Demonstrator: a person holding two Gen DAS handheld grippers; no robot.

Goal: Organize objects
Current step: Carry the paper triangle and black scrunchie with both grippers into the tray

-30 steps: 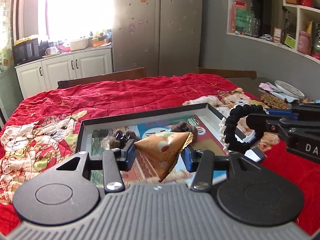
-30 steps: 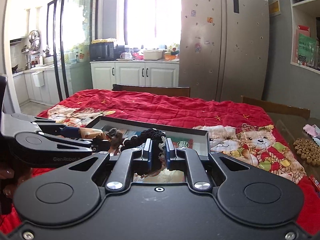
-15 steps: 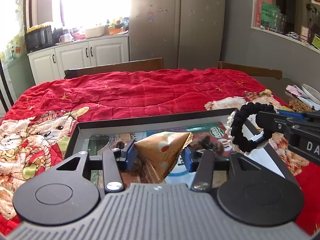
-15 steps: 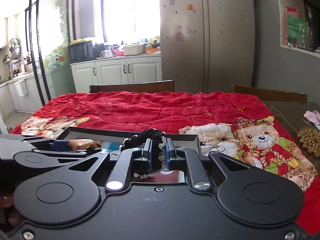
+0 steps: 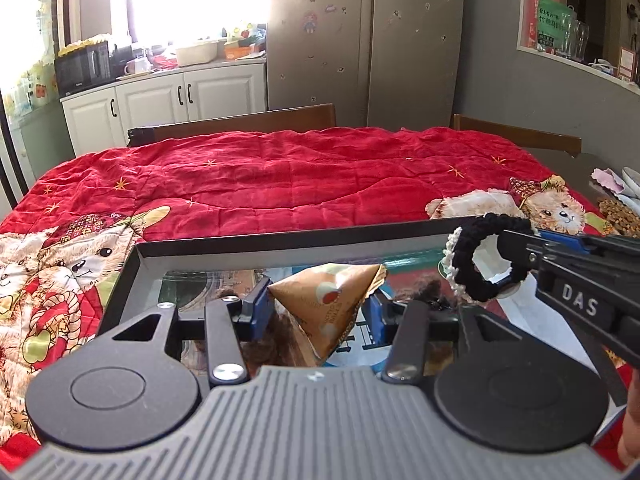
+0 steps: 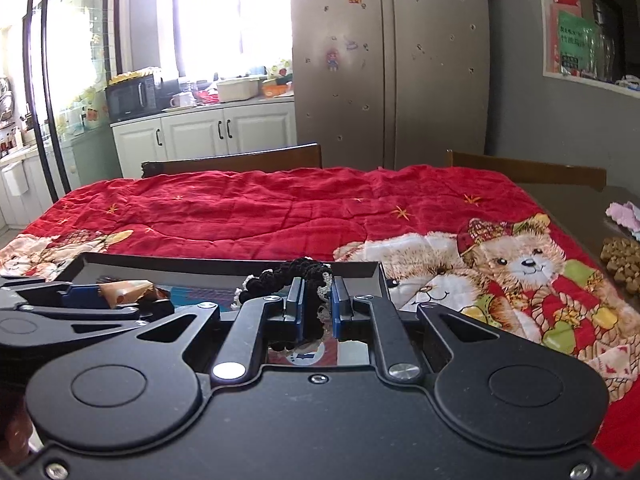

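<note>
My left gripper (image 5: 318,310) is shut on a gold triangular snack packet (image 5: 326,304) and holds it above a shallow black tray (image 5: 280,242) with a printed bottom. My right gripper (image 6: 316,308) is shut on a black crocheted hair tie with a white edge (image 6: 296,274); the tie (image 5: 486,260) hangs from its fingers over the tray's right part. The packet (image 6: 122,291) and the tray's rim (image 6: 200,262) also show in the right wrist view. Dark brown items lie in the tray under the left gripper, mostly hidden.
The tray lies on a red quilt with teddy bears (image 5: 300,176) over a table. Two wooden chair backs (image 5: 236,122) stand at the far side. Brown bits (image 6: 624,256) and pink cloth (image 6: 624,214) lie on bare table at the right.
Both grippers have drawn back and risen a little with their loads; the tray now sits lower and nearer in both views. The grips have not changed.
</note>
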